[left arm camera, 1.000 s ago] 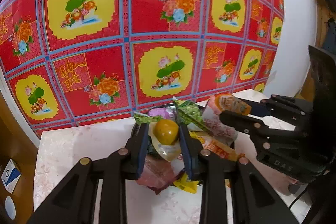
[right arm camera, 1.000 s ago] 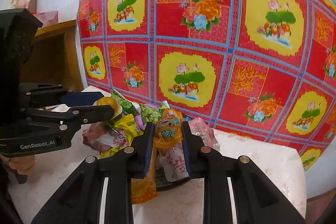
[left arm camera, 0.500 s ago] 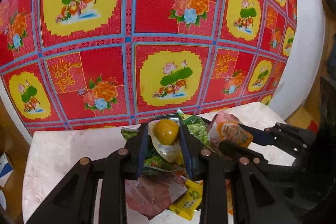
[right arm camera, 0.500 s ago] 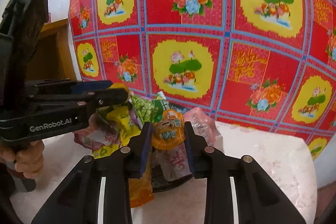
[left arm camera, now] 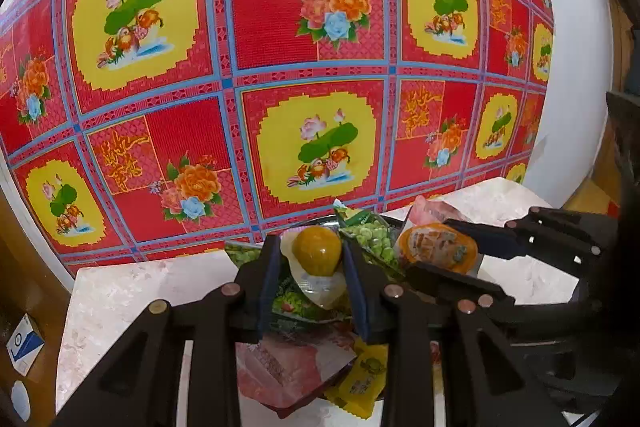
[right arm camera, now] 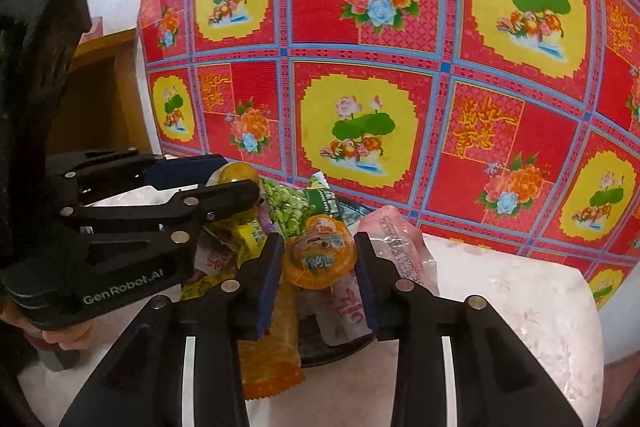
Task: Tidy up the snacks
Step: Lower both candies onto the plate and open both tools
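Note:
A dark plate [right arm camera: 332,353] on the marble table holds a heap of snack packets: green peas [right arm camera: 288,203], a pink packet [right arm camera: 400,243], an orange packet [right arm camera: 272,359] and a yellow packet [left arm camera: 364,383]. My left gripper [left arm camera: 312,247] is shut on a yellow jelly cup [left arm camera: 316,255] just above the heap; it shows at the left in the right wrist view [right arm camera: 240,187]. My right gripper [right arm camera: 318,243] has an orange jelly cup [right arm camera: 320,255] between its pads. Its jaws are opening, and the cup's rim still touches both pads. The right gripper [left arm camera: 432,247] also shows in the left wrist view.
The white marble table [right arm camera: 520,307] stands against a red floral cloth [right arm camera: 360,87]. Wooden furniture [right arm camera: 108,87] is at the left. A small blue-and-white box [left arm camera: 24,343] lies below the table's left edge. A hand [right arm camera: 68,337] holds the left gripper's handle.
The right gripper's jaws have spread a little around the orange cup. The left gripper has tilted slightly and still holds the yellow cup. Both stay over the heap.

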The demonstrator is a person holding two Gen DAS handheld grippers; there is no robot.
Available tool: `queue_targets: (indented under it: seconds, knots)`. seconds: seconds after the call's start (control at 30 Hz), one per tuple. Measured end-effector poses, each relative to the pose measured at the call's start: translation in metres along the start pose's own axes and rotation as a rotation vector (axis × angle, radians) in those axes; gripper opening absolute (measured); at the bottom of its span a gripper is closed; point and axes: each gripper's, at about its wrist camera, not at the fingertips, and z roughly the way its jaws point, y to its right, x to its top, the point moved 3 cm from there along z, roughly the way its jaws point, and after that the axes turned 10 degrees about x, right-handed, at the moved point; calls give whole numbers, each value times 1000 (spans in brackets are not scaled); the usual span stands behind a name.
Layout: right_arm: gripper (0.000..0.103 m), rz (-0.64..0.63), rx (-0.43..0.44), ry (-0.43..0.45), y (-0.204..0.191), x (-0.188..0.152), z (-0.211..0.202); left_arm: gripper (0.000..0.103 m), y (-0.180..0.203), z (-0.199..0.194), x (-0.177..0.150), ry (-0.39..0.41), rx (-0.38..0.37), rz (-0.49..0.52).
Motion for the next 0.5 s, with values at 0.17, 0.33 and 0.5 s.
queue_targets:
  seconds: [0.17, 0.33, 0.5]
  knots:
    - [37, -5, -4, -9, 0, 0, 2, 41, 1, 1, -2, 13, 32, 11]
    - [43, 19, -4, -24, 5, 0, 5, 54, -4, 2, -1, 15, 58, -4]
    - [50, 33, -8, -17, 8, 0, 3, 64, -8, -1, -1, 32, 81, -14]
